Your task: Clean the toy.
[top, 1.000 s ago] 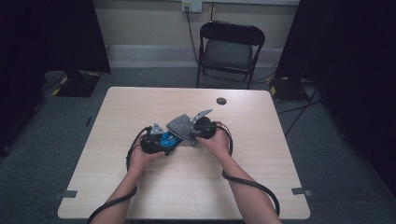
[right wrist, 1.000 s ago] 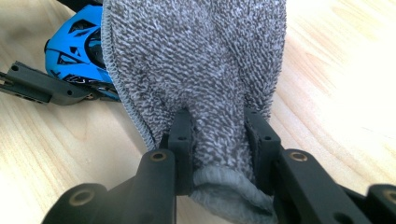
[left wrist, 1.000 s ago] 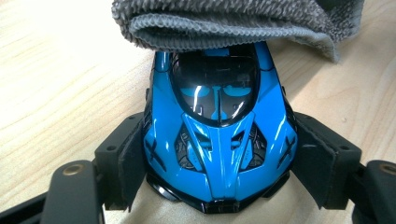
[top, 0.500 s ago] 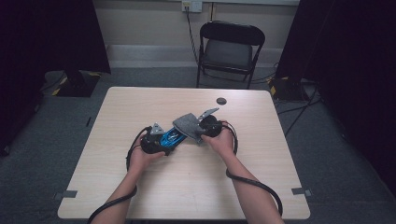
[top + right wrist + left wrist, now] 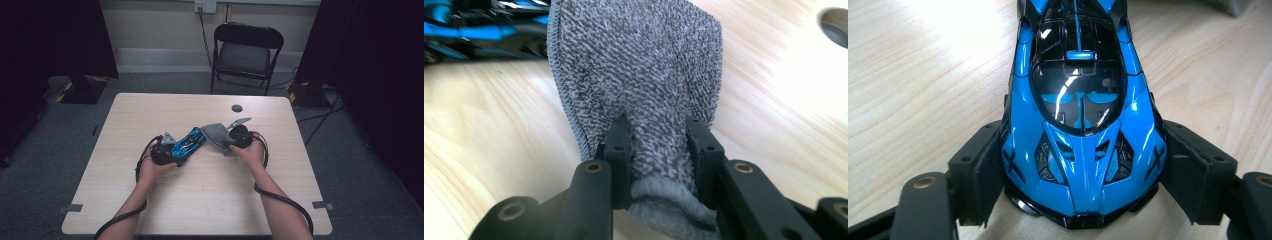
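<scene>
High view: left tool (image 5: 176, 150) grasps the blue toy car (image 5: 189, 143) just left of frame centre, on the light wood surface (image 5: 200, 200). Right tool (image 5: 229, 143) sits just right of centre, clenched on a grey cloth (image 5: 215, 134) whose free end lies close to the car's far end; contact there is unclear.

Left gripper view: car (image 5: 1080, 125) fills the middle, jaws bracketing both flanks at the near end. Reads as a brace so the car doesn't roll or slide while being wiped. Its jaws have just eased slightly wider, with the car still between them.

Right gripper view: cloth (image 5: 644, 80) bunched between the jaws, fanning to the upper centre; car (image 5: 479, 30) at upper left. Pinching a fold leaves a broad flap for wiping.

No containers present. Small dark round object (image 5: 237, 108) lies apart, upper centre of the surface.
</scene>
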`<state>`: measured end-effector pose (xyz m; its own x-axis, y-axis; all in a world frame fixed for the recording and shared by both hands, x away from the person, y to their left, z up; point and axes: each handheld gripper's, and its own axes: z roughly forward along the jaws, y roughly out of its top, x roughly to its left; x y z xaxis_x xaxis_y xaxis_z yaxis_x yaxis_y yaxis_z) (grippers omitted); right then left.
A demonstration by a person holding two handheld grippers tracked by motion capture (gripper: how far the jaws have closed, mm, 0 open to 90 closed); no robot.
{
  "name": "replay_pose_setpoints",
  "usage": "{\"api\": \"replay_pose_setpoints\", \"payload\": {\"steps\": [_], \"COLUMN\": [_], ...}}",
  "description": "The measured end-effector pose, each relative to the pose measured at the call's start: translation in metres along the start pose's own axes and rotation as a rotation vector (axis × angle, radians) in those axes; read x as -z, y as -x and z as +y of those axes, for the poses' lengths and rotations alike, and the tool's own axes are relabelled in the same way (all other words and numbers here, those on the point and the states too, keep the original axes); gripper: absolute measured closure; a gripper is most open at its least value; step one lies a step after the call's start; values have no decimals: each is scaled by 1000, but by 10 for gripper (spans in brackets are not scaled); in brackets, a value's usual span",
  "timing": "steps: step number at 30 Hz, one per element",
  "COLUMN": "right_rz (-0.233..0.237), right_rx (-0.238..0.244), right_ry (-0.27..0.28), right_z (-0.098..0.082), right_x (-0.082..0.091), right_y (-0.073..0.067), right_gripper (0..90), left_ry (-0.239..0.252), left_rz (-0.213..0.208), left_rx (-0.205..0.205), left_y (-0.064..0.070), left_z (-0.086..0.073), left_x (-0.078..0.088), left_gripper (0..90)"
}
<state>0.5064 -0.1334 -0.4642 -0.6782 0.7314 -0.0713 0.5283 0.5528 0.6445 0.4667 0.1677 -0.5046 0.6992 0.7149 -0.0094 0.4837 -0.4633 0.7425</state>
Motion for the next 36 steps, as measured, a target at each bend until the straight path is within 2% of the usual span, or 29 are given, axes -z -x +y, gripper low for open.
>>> {"api": "replay_pose_setpoints", "payload": {"steps": [2, 3, 4, 7, 10, 12, 13, 15, 18, 19, 20, 25, 29, 31, 33, 36], "right_rz": [-4, -7, -14, -21, -16, -16, -15, -16, -26, -30, -31, -31, -26, -22, -20, -17], "right_rx": [-13, -13, -7, 7, 1, 1, 2, 6, 14, 18, 17, 10, 5, -8, -11, -8], "right_ry": [4, 5, 3, -4, -6, -5, -6, -6, -7, -2, -1, 10, 20, 29, 35, 38], "right_z": [-5, -7, -10, -18, -26, -30, -32, -33, -35, -35, -36, -39, -42, -43, -45, -45], "right_x": [5, 7, 9, 13, 13, 13, 13, 13, 12, 13, 13, 11, 12, 11, 10, 10], "right_y": [4, 6, 7, 7, 7, 6, 6, 6, 4, 3, 3, 1, 1, 2, 2, 2], "right_gripper": [685, 685, 685, 684, 684, 684, 684, 684, 683, 683, 683, 683, 681, 681, 681, 680], "left_ry": [-7, -10, -8, -3, 7, 33, 45, 78, 114, 131, 137, 84, 62, 34, 45, 21], "left_rz": [22, 22, 20, 9, 3, 7, 1, -22, -17, -25, -32, -23, -18, 2, -11, -6], "left_rx": [13, 30, 30, 42, 32, 46, 42, 64, 33, 29, 16, -6, 1, -8, 19, 11], "left_y": [0, 0, -1, -3, -3, -4, -5, -4, 0, 2, 3, 5, 4, 2, 2, 2], "left_z": [0, -1, -1, -3, -2, 1, 3, 8, 23, 27, 29, 39, 45, 47, 47, 47], "left_x": [0, 0, 1, 3, 9, 18, 23, 33, 42, 41, 40, 17, 1, -5, -10, -14], "left_gripper": [186, 163, 156, 155, 160, 178, 178, 181, 206, 243, 306, 389, 383, 402, 406, 406]}}
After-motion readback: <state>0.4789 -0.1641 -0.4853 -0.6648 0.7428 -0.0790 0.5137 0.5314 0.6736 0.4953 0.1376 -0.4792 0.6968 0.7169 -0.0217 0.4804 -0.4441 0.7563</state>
